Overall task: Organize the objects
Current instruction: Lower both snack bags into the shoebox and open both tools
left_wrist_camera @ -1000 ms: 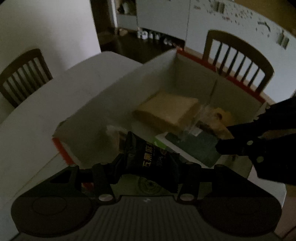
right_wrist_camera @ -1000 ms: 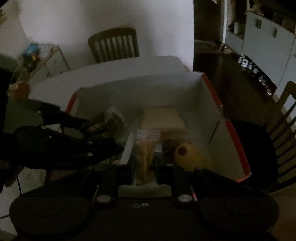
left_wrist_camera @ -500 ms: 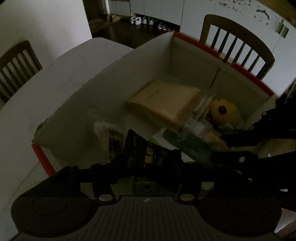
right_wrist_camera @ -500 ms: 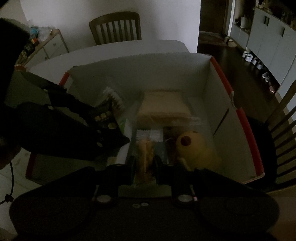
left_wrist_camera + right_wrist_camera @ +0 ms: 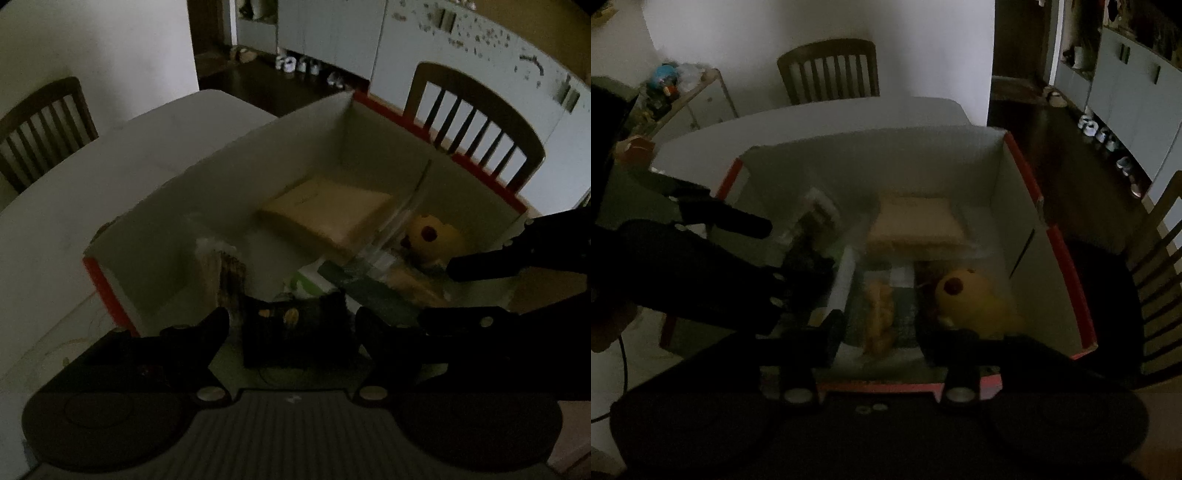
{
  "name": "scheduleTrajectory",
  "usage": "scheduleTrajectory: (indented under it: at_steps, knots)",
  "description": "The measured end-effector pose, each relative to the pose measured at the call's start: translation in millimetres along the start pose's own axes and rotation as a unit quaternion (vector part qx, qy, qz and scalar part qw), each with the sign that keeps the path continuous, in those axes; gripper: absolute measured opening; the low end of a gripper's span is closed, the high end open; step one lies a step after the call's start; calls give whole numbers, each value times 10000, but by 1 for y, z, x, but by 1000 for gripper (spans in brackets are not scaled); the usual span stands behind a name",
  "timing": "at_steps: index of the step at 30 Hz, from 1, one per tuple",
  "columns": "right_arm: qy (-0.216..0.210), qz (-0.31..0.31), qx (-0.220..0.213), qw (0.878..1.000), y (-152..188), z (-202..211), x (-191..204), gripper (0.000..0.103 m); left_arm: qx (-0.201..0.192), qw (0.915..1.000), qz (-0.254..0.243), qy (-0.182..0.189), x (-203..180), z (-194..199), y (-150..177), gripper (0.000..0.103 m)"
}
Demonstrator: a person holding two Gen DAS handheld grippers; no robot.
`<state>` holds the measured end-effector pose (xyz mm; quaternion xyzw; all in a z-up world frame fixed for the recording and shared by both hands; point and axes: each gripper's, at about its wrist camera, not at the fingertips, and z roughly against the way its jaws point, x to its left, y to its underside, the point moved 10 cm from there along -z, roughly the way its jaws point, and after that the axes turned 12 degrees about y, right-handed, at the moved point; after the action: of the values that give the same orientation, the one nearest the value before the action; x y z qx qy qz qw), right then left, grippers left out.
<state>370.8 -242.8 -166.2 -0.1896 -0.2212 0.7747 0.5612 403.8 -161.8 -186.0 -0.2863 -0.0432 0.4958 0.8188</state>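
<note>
Left gripper (image 5: 291, 321): jaws spread apart, small black snack packet (image 5: 295, 332) lying loose between them. Right gripper (image 5: 881, 325): jaws being held apart, clear bag of orange snacks (image 5: 879, 317) between. Both are being shown inside the red-edged white cardboard box (image 5: 1015, 206), yellow plush toy (image 5: 967, 299) at 3 o'clock.
</note>
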Motion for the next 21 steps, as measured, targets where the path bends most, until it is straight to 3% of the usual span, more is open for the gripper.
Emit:
scheduleTrajectory:
  at_steps: [15,21]
  knots:
    - [-110,-103,-502,9986,-6,46,0,58,-857,9958,293,148,-26,53,3,75]
    - [-154,-131,-745,9970,-2,68,1,63,-1114,9928,411,157,-33,75,16,81]
